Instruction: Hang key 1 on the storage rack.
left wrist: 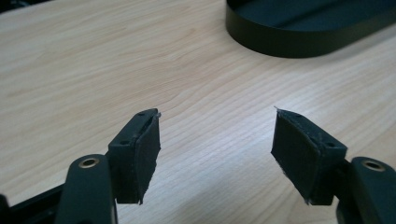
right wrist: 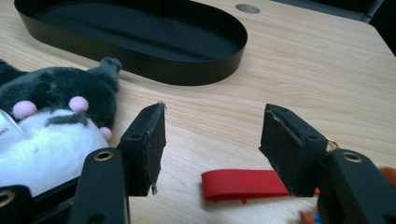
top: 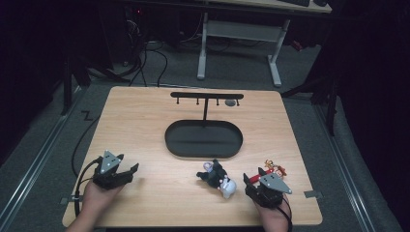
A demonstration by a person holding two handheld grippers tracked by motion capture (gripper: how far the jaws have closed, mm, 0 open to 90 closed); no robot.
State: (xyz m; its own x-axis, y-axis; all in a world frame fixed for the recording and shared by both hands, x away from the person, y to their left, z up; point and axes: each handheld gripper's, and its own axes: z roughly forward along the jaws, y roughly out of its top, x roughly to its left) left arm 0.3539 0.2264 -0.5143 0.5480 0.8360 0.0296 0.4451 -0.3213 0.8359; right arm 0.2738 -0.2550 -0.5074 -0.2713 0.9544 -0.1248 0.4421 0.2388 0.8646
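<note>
A: Plush first. Small black-and-white plush toy with pink spots (top: 218,178) lies on the light wooden table (top: 145,125), near the front edge, just left of the right gripper (top: 253,180).

B: Next to it on the other side, small red-and-orange charm with a red strap (top: 274,170), touching or just behind that gripper, can't tell which.

A: Black oval metal tray (top: 203,138) sits mid-table, black T-shaped hanger bar with hooks (top: 206,96) rising from its far side.

B: Left gripper (top: 126,173): front left, jaws wide apart, nothing between them. Its own view confirms, left gripper (left wrist: 215,140) over bare wood, tray (left wrist: 299,44) corner top right.

A: Right gripper view adds detail: right gripper (right wrist: 212,135) jaws spread wide, holding nothing; red strap (right wrist: 243,184) lies flat on the wood between and just below the pads. Plush toy (right wrist: 51,121) at left, grey-black fur, white belly, pink dots. High view can't resolve that.

B: High view alone gives the hanger bar and both hands.
</note>
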